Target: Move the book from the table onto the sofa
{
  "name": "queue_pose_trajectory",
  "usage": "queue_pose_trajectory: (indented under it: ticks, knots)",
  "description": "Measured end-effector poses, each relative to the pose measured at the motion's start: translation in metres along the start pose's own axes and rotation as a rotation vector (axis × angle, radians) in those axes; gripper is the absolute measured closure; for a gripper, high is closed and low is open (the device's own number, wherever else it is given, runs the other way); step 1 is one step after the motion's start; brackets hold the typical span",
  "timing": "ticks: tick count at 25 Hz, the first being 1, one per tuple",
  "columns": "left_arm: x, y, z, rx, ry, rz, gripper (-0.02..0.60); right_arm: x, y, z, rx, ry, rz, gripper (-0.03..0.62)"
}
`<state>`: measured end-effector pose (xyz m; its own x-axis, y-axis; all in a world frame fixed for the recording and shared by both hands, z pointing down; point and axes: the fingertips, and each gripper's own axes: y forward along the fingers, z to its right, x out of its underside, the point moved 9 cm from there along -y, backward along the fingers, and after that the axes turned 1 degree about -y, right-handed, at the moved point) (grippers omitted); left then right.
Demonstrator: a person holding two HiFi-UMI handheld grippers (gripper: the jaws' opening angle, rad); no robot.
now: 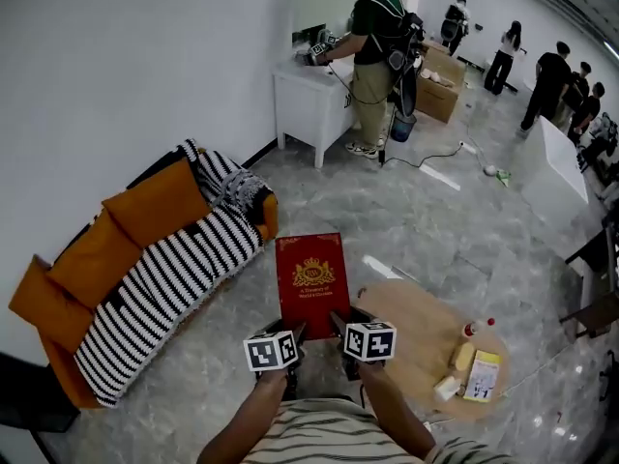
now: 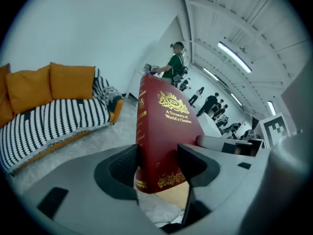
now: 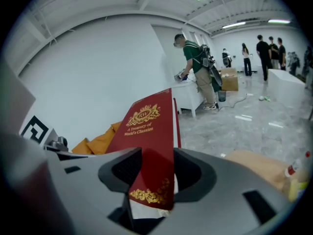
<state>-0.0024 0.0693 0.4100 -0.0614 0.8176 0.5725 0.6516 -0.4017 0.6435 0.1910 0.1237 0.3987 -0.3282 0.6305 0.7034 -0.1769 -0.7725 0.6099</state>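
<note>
Far L: sofa [image 1: 58, 303], orange cushions [image 1: 155, 201] + striped throw [image 1: 164, 288], along the wall.

Next: L gripper [image 1: 288, 336], fingers [image 2: 122, 166] clamped on near L corner of book [image 1: 311, 276].

Mid: book = red hardback, cover up, already off the table, held in air over the floor btw sofa and table, near edge toward the person.

Then R gripper [image 1: 343, 329], fingers likewise pinched shut on near R corner, cover + pages btw them.

Far R: round table [image 1: 411, 303], bottle [image 1: 476, 329] on it.

Step in hand, prob.: carry over to sofa. To do it well:
- Hold both grips equally firm. Grip only at near edge, so far end likely to sag or twist.
- Move both hands as one, same speed, no spreading apart, else cover may pry open.
- Swing L, keep book level, clear sofa's front edge w/ room to spare.
- Set down flat on striped throw, well back from the edge.
- Open fingers only once book's weight sits on the seat.
</note>
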Motion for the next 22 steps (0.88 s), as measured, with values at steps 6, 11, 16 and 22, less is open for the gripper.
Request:
queue_pose_trajectory:
  ticks: [6,11,16,22]
  knots:
    - [-0.023,-0.019,-0.066,-0.07,-0.097,0.047,0.327,-0.019,0.062,-0.055,-0.085,-0.09,-0.059,0.393]
    - [-0.042,-0.039,-0.116,-0.122,-0.141,0.087,0.327,-0.027,0.106,-0.099,-0.144,-0.133,-0.088,0.393]
    - [-0.057,-0.06,-0.159,-0.17,-0.196,0.115,0.327,-0.036,0.143,-0.143,-0.194,-0.182,-0.117,0.393]
    - [-0.062,-0.098,-0.207,-0.232,-0.26,0.173,0.327,-0.036,0.177,-0.205,-0.273,-0.25,-0.152,0.393]
